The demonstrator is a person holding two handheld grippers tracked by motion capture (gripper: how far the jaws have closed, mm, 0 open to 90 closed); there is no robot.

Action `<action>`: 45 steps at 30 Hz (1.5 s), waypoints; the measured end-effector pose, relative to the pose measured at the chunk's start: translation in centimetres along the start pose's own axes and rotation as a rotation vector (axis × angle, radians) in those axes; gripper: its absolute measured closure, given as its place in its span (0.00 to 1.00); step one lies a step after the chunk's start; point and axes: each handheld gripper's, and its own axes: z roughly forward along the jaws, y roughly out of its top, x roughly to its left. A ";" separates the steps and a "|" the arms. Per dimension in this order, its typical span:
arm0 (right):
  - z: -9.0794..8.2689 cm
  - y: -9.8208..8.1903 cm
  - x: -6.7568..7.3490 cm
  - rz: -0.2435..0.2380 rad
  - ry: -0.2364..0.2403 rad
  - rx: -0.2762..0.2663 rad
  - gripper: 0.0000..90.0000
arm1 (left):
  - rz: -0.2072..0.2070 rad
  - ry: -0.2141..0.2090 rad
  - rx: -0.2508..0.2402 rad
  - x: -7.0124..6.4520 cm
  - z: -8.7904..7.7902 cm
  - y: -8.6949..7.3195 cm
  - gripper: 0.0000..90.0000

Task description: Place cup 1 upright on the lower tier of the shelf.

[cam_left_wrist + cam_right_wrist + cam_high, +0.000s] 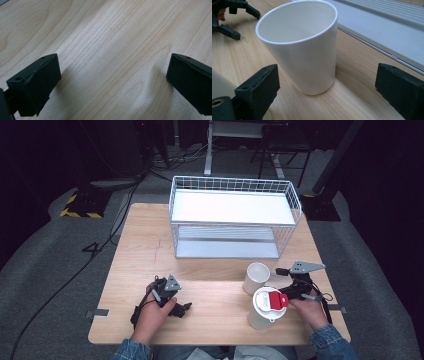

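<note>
A white cup (256, 277) (304, 50) stands upright and empty on the wooden table (150, 250), just in front of the wire rack. My right gripper (278, 282) (327, 92) faces it from the right, open, one jaw on each side of the cup's base and neither touching. A second white cup (261, 315) stands nearer the front edge, beside my right hand. A red block (277, 300) shows over its mouth, and I cannot tell what it belongs to. My left gripper (183, 298) (112, 82) (234, 17) rests low over bare wood at the front left, open and holding nothing.
A white wire rack (172, 215) with two flat shelves stands at the back middle of the table; its lower shelf (382, 27) lies just behind the cup. Bare wood (107, 45) stretches between the two hands. Cables cross the floor beyond the table.
</note>
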 end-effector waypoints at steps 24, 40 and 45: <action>4.5 -0.3 -0.5 -0.087 0.074 -0.011 0.12 | 0.000 0.000 0.000 0.0 0.0 0.0 0.00; 5.9 0.1 0.3 -0.144 0.070 -0.032 0.25 | 0.001 -0.003 0.001 0.0 0.0 0.0 0.00; 5.9 0.2 0.4 -0.149 0.063 -0.030 0.25 | 0.001 -0.002 0.000 0.0 0.0 0.0 0.00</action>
